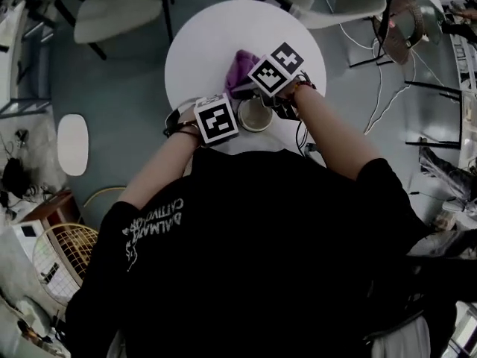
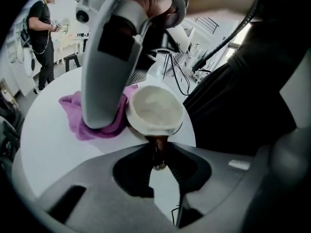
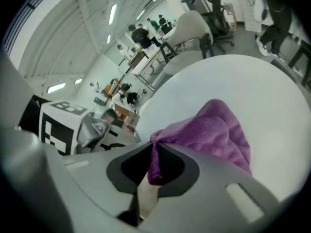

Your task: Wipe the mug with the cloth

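mug (image 2: pixel 154 109): one; at near edge of round white table (image 1: pixel 201 43); mouth up, handle toward left gripper (image 2: pixel 159 152)
cloth (image 3: pixel 218 130): one, purple, bunched on table against mug's side
left gripper: jaws clamped on mug handle
right gripper (image 3: pixel 151 147): jaws pinch cloth's edge
forearms (image 1: pixel 160 166): two, reaching forward and converging; both grippers pitched down

Far tabletop (image 1: pixel 212 47) free, mug (image 1: pixel 256 116) (cloth (image 1: pixel 240 69) beside) blocking

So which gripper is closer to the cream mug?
Left. The left gripper has its jaws clamped on the dark handle of the round cream mug. The right gripper pinches the purple cloth just beside the mug.
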A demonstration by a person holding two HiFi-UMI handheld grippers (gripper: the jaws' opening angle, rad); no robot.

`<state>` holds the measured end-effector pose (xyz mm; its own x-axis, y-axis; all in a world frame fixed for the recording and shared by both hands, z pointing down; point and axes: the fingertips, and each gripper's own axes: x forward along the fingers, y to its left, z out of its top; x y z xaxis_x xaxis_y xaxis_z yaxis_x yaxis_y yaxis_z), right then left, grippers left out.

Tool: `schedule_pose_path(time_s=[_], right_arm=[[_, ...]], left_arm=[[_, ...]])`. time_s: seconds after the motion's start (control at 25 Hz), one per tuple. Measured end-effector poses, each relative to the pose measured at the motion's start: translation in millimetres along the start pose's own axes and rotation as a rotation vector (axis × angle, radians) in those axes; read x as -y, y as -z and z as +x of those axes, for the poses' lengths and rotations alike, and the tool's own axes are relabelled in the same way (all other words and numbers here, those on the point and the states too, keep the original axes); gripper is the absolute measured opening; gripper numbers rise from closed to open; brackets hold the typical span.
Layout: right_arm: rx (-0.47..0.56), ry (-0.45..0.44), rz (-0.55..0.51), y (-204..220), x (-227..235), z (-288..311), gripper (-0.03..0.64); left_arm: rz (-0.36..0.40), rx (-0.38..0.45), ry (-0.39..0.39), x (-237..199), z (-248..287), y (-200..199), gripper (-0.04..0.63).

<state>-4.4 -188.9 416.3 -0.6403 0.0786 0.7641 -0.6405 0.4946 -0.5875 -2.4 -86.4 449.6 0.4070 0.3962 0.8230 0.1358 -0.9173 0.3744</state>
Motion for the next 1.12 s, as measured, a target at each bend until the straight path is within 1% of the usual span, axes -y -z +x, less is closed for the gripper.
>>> schedule_pose_path(time_s=[0.08, 0.16, 0.24, 0.32, 0.36, 0.4, 0.48, 0.6, 0.68, 0.76, 0.88, 0.96, 1.04, 1.12], right_arm=[[0.134, 0.007, 0.06, -17.4, 6.5, -14.5, 0.029], [0.285, 0.012, 0.113, -35.0, 16.5, -39.4, 0.029], [0.411, 0.004, 0.155, -44.7, 26.9, -67.1, 0.029], [0.504, -0.022, 0.168, -49.5, 33.8, -93.3, 0.029], [0.545, -0.043, 0.163, -52.0, 33.9, -106.1, 0.029], [0.589, -0.07, 0.153, -55.6, 32.0, -119.4, 0.029], [0.692, -0.139, 0.134, -64.2, 24.2, -147.9, 0.029], [0.842, -0.272, 0.114, -71.4, 9.1, -195.6, 0.029], [0.897, -0.335, 0.075, -71.4, -1.2, -225.4, 0.029], [0.921, -0.365, 0.013, -69.4, -13.6, -247.3, 0.029], [0.959, -0.394, -0.085, -65.0, -33.4, -280.4, 0.029], [0.985, -0.443, -0.14, -59.2, -47.6, -310.5, 0.029], [1.01, -0.487, -0.186, -48.5, -53.5, -342.4, 0.029], [1.037, -0.51, -0.215, -35.0, -52.6, -371.4, 0.029]], left_arm=[[-0.013, 0.089, 0.02, 4.3, 1.7, -9.1, 0.074], [-0.028, 0.145, -0.015, -6.4, 0.1, -15.4, 0.081], [-0.075, 0.159, -0.06, -19.7, 0.3, -14.6, 0.095], [-0.127, 0.162, -0.085, -26.7, 2.5, -14.7, 0.101], [-0.155, 0.173, -0.093, -28.5, 2.5, -16.4, 0.109], [-0.189, 0.192, -0.101, -30.4, 1.3, -18.5, 0.133], [-0.272, 0.247, -0.117, -32.7, -4.0, -22.1, 0.164], [-0.414, 0.35, -0.131, -30.1, -12.0, -29.5, 0.169], [-0.503, 0.412, -0.157, -29.7, -14.7, -32.6, 0.169], [-0.584, 0.454, -0.203, -28.1, -15.7, -27.2, 0.165], [-0.693, 0.517, -0.291, -24.2, -21.2, -17.8, 0.167], [-0.789, 0.598, -0.34, -21.6, -28.6, -21.0, 0.175], [-0.888, 0.666, -0.397, -19.2, -35.7, -27.3, 0.16], [-0.962, 0.715, -0.48, -19.1, -42.7, -29.5, 0.158]])
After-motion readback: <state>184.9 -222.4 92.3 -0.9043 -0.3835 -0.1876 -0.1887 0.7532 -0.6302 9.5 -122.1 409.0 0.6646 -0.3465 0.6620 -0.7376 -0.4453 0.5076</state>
